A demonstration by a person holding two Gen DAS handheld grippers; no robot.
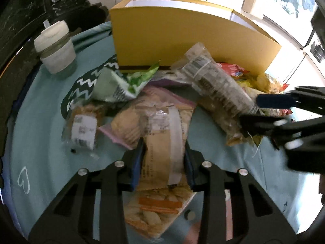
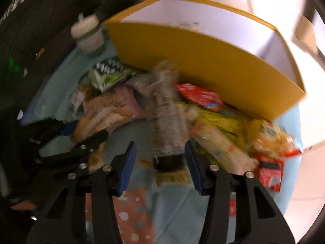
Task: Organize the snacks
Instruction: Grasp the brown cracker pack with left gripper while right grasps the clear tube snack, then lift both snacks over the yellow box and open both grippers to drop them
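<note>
Jaws of the left gripper (image 1: 164, 162) are clamped on a clear cracker packet (image 1: 162, 142) with a tan label, both blue pads pressing its sides at 6 o'clock in the left wrist view. Jaws of the right gripper (image 2: 160, 162) stand partly apart around the dark end of a long clear snack bag (image 2: 164, 120); motion blur hides whether the pads touch it. From the left wrist camera the same bag (image 1: 215, 87) runs from 12 toward 3 o'clock, where the right gripper (image 1: 251, 109) reaches in. Loose snacks lie heaped on a light blue cloth (image 1: 40, 142) over the worktop: a green and white pouch (image 1: 117, 83) at 11 o'clock, a red packet (image 2: 201, 97) and yellow bags (image 2: 229, 126) at 2 o'clock in the right wrist view. Behind the pile stands 1 open yellow box (image 1: 182, 40), its white inside showing, with a lidded white cup (image 1: 54, 46) at 10 o'clock.
</note>
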